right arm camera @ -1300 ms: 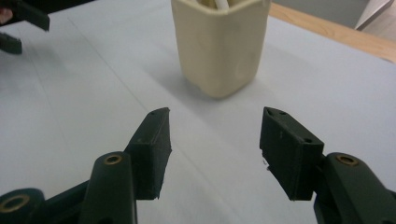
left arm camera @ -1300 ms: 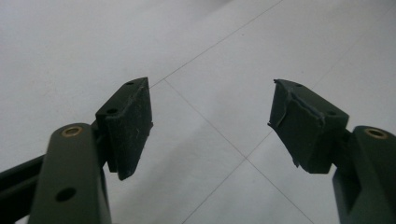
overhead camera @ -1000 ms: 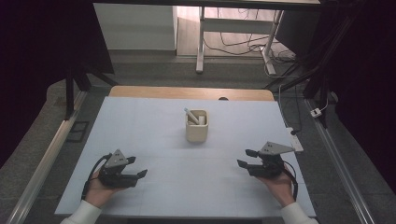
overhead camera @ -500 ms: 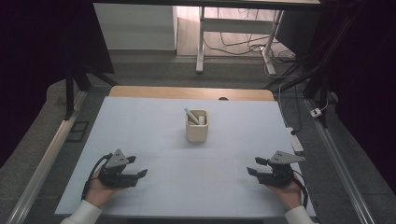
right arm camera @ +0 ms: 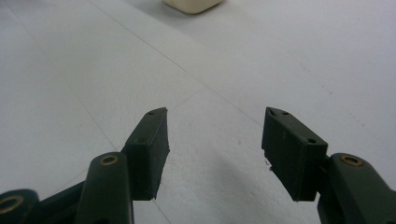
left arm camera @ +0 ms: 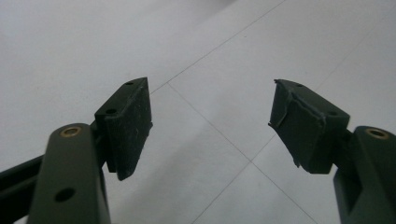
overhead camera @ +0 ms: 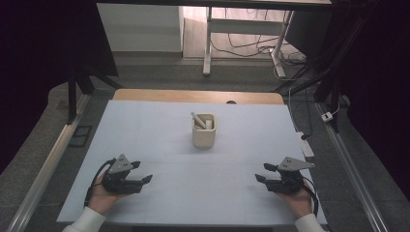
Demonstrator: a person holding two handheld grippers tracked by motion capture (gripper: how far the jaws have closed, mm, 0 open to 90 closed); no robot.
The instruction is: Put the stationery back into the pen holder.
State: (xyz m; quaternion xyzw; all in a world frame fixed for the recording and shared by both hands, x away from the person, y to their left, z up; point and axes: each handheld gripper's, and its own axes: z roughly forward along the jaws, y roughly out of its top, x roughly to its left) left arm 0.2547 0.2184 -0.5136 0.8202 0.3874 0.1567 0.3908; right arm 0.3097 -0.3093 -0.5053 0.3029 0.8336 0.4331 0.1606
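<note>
The cream cup (overhead camera: 203, 130) stands upright near the middle of the pale table mat (overhead camera: 145, 125), a little toward the far side, and two small things lean inside it — a slim stick-like piece (overhead camera: 197, 119) tilted toward the left-far corner and a short pale piece (overhead camera: 209, 124) beside it; what they are is too small to tell. The cup's long axis is vertical, its mouth open upward.

Both grippers rest low on the near part of the mat, well apart from the cup and from each other. The left gripper (overhead camera: 138, 175) lies at the near left, the right gripper (overhead camera: 266, 173) at the near right; each has its jaws spread with nothing between them, as both gripper views confirm. The cup lies ahead and inward of each, roughly midway between them, so neither hand is clearly nearer. In the right gripper view the cup's base (right arm camera: 191, 5) sits at the top edge, a little left of the line between the jaws, which suggests that hand is already aimed close to it.
</note>
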